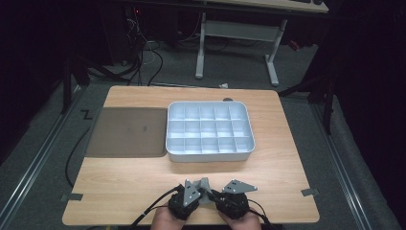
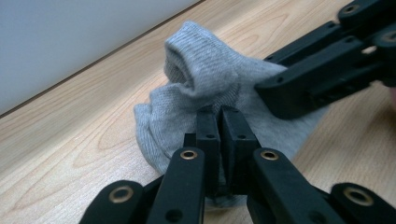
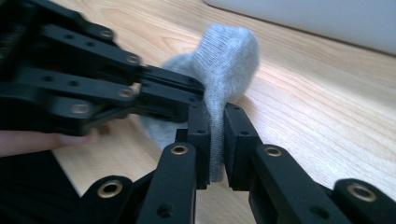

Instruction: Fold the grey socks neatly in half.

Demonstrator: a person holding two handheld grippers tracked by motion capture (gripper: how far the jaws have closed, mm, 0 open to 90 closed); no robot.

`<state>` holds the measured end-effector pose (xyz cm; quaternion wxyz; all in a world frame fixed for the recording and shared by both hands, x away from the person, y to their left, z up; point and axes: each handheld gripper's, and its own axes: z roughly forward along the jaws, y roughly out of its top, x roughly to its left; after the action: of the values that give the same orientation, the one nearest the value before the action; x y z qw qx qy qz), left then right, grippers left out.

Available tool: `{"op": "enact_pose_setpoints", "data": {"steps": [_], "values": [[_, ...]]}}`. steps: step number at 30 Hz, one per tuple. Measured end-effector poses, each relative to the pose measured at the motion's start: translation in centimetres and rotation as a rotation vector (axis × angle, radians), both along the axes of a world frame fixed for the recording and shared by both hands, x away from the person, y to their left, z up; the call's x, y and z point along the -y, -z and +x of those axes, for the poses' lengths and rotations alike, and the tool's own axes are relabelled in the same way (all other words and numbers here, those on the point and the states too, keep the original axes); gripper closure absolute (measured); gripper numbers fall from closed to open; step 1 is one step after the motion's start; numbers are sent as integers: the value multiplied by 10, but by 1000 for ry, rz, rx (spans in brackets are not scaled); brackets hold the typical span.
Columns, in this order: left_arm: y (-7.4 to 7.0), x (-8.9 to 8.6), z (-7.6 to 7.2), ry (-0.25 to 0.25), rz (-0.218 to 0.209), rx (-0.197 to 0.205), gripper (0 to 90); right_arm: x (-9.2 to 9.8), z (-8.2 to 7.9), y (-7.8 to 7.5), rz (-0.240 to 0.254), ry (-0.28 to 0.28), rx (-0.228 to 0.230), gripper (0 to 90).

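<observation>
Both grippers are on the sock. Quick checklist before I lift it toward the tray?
1. Left gripper shut on the sock: ok, cloth is pinched between its jaws.
2. Right gripper shut on the sock: ok, a fold runs between its jaws.
3. Sock free of the table: cannot tell, its lower part seems to touch the wood.
4. Tray compartments free: ok, they look empty in the high view.
5. Path to the tray: ok, bare wood between.
6. Grippers clear of each other: not ok, very close together.

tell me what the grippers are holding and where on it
Both hold the grey sock: left gripper pinches a fold of its fabric, right gripper another fold.
</observation>
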<state>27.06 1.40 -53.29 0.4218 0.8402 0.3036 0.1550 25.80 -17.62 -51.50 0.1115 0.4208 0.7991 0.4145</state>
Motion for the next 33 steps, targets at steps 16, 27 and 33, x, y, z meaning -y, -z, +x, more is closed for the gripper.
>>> {"op": "enact_pose_setpoints", "data": {"steps": [16,27,33], "values": [[0,-2,2,-3,-13,-22,874,23,3,-17,51,82,63,794],[0,-2,2,-4,-21,-27,873,1,14,14,-72,45,-12,900],[0,-2,2,-8,-15,-23,874,-10,8,8,-60,18,24,900]]}}
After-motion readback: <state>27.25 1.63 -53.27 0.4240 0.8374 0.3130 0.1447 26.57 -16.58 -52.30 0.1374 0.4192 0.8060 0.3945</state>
